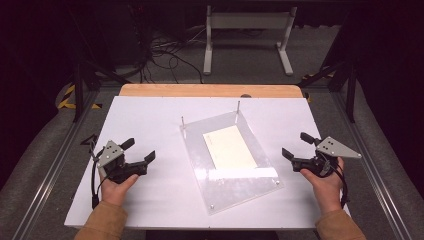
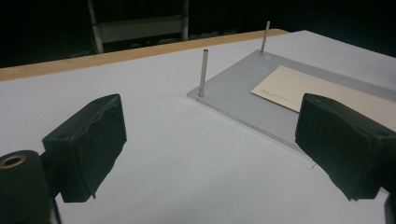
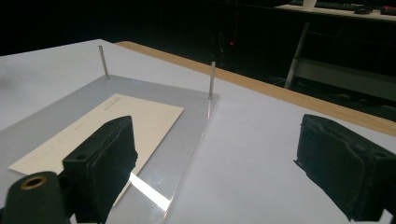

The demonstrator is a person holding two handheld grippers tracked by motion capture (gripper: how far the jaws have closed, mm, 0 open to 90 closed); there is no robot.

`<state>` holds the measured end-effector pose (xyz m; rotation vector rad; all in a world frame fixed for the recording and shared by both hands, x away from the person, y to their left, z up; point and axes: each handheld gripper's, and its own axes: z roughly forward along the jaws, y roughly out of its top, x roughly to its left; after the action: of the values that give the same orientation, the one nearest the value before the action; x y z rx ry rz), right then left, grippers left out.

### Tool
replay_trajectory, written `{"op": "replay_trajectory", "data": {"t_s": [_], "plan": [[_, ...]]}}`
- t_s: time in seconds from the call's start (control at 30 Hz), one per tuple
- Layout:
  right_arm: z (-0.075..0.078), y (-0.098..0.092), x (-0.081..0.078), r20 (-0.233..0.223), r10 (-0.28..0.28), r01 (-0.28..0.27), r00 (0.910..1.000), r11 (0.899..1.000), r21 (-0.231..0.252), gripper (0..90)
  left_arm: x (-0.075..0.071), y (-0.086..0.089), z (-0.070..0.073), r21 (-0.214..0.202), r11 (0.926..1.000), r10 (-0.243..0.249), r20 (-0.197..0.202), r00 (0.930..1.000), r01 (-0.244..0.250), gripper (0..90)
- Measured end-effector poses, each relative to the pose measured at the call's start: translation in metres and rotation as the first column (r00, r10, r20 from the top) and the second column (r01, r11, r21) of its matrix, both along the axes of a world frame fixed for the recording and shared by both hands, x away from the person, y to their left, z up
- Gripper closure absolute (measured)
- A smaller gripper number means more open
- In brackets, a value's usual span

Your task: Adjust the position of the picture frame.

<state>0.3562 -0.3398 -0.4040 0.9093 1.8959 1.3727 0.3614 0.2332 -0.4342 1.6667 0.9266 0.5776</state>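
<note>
Scene: You are sitting at a white worktop (image 1: 150, 125) with a hand-held gripper in each hand, one on either side of a clear acrylic plate (image 1: 240, 185).
Left hand-held gripper (image 1: 140, 151): You are holding it over the left part of the worktop, well apart from the plate, jaws standing wide apart with nothing between them. In the left gripper view, bare white surface is showing between the two black pads (image 2: 88, 144).
Right hand-held gripper (image 1: 296, 146): You are holding it near the plate's right edge, not touching it. Its jaws are also standing wide apart and gripping nothing; in the right gripper view the plate's edge is running between them.
Acrylic plate: It is lying flat at the middle of the worktop, turned at an angle to the worktop's edges, with a small screw (image 1: 212, 205) showing at its near corner.
Cream card (image 1: 230, 147): It is lying flat on the plate, toward its far half, with faint print near one end in the left gripper view.
Metal pins: Two thin pins are standing upright at the plate's far corners, the left pin (image 1: 183, 122) and the right pin (image 1: 238, 107), both clear of the card.
Your hands: The left hand (image 1: 117, 187) and right hand (image 1: 325, 182) are coming in from the near edge, in tan sleeves.
Background: A wooden strip (image 1: 210, 90) is running along the worktop's far edge.
</note>
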Motion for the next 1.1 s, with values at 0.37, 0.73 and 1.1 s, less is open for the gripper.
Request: {"op": "replay_trajectory", "data": {"t_s": [0.37, 0.73, 1.1], "plan": [[0.010, -0.006, 0.000, 0.017, -0.019, 0.019, 0.9997, 1.000, 0.003, 12.1, -0.002, 0.001, 0.005, -0.009, 1.0000, 0.000, 0.016, 0.9999, 0.000, 9.4], [0.010, -0.004, -0.001, 0.013, -0.020, 0.021, 0.9997, 1.000, -0.013, 10.1, -0.001, -0.001, 0.006, -0.010, 0.9999, -0.007, 0.019, 0.9998, 0.007, 9.3], [0.017, 0.010, 0.003, -0.090, -0.009, -0.005, 0.9959, 0.988, -0.156, 26.0, -0.002, -0.001, 0.006, -0.007, 0.9999, -0.009, 0.008, 0.9999, 0.009, 9.6]]}}
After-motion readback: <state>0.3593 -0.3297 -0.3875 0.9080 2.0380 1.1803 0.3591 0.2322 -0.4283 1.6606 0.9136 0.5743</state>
